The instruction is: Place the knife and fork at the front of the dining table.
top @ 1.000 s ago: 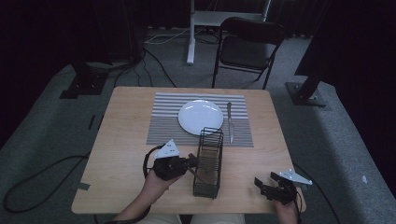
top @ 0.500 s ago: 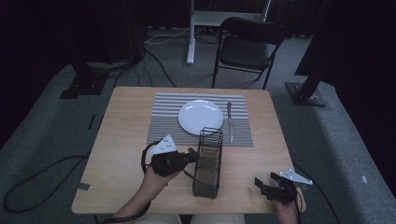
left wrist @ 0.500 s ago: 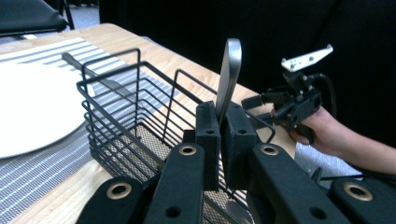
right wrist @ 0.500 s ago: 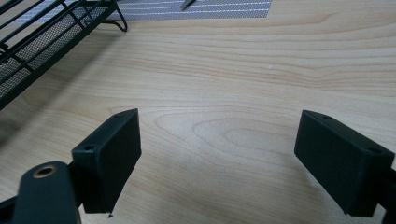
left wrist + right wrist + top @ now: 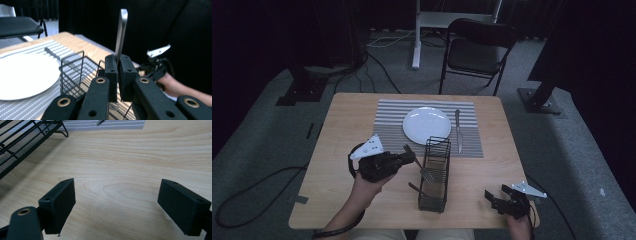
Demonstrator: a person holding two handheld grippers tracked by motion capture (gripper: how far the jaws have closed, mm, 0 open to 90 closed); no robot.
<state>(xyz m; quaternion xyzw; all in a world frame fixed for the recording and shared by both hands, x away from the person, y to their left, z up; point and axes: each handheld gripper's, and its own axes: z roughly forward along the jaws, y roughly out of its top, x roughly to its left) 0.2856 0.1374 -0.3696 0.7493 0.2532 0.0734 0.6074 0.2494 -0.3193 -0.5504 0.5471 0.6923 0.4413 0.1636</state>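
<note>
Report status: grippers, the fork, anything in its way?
Left gripper shut on fork, lifted above wire basket. Right gripper open, empty, over table. Basket rim close beside fork.

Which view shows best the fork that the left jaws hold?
The high view: the fork shows whole, tines over the wire basket. The left gripper view gives its handle end between the shut jaws; the right gripper view gives table wood.

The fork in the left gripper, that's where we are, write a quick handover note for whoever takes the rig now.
Left gripper: shut on the fork by its handle, tines over the wire caddy.
Right gripper: open, holding nothing, near the table's front right corner.
Plate sits on the striped placemat; knife lies to its right.
Another utensil, kind unclear, leans in the caddy.
Probably left: set the fork beside the plate, then deal with that utensil.
</note>
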